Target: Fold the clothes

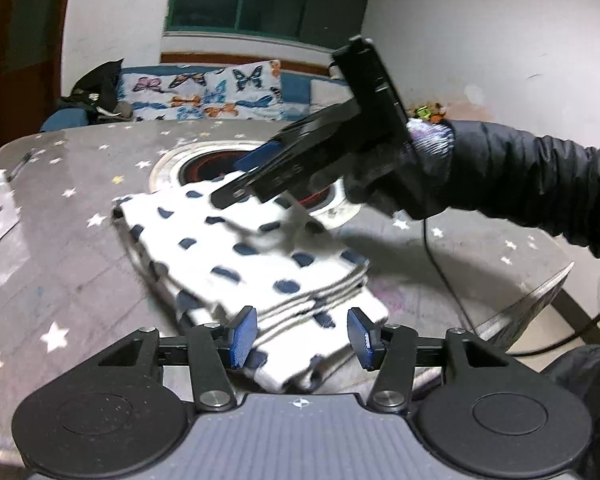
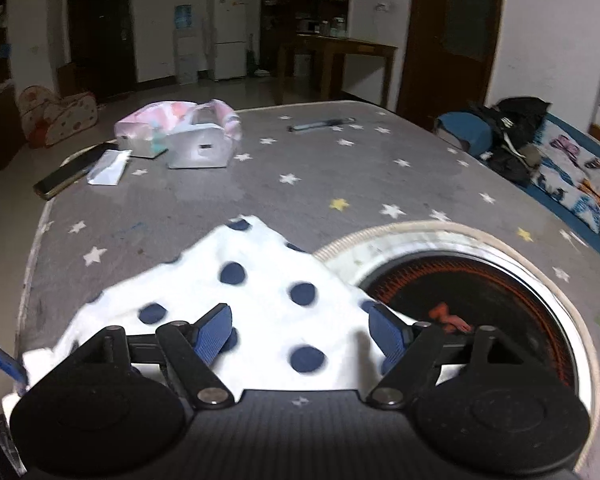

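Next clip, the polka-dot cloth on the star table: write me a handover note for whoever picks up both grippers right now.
Left gripper: open, blue pads either side of the near end of the cloth, not pressing it.
Right gripper: open, just above the cloth's far end, nothing held.
Cloth: white with navy dots, folded into a layered stack on the grey star table, its far corner lapping over the round burner.
Done: folds look made; both grippers have let go.
Left: probably only to square the edges and shift the stack off the burner; I see no other garment waiting on the table.
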Tool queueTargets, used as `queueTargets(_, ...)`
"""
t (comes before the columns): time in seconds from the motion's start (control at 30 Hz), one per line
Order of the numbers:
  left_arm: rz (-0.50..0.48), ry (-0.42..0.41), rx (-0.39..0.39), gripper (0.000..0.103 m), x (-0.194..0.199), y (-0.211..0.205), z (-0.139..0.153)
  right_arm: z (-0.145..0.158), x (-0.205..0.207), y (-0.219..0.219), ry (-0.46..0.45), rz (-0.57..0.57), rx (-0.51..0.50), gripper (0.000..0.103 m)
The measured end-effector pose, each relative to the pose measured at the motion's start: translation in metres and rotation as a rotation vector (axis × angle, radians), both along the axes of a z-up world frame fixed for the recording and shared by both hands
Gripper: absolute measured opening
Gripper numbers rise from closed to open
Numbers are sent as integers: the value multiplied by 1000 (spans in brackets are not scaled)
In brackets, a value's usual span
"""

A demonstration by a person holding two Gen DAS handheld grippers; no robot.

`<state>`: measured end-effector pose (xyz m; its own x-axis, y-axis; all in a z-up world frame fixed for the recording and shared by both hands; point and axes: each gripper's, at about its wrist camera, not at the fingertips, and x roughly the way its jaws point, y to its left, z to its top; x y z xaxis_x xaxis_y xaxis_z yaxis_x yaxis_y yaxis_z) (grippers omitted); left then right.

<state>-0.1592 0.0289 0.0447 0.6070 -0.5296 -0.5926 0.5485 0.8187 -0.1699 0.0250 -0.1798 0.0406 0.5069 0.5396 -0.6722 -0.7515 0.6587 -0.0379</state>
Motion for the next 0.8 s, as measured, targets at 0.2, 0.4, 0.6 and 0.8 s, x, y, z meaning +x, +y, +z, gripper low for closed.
queueTargets(0.2, 47, 38, 33, 64, -4, 6, -9, -4, 11, -14, 0, -73, 3, 81)
queueTargets(0.4, 59, 35, 114, 64, -2, -5, -20, -12, 31, -11, 10, -122, -2, 84)
queueTargets(0.6, 107, 37, 130, 66, 3, 0, -25, -21, 48, -7, 51, -148, 12, 87)
queueTargets(0.8, 198, 37, 139, 66, 13, 18, -28, -24, 54, -16, 102, -158, 11, 87)
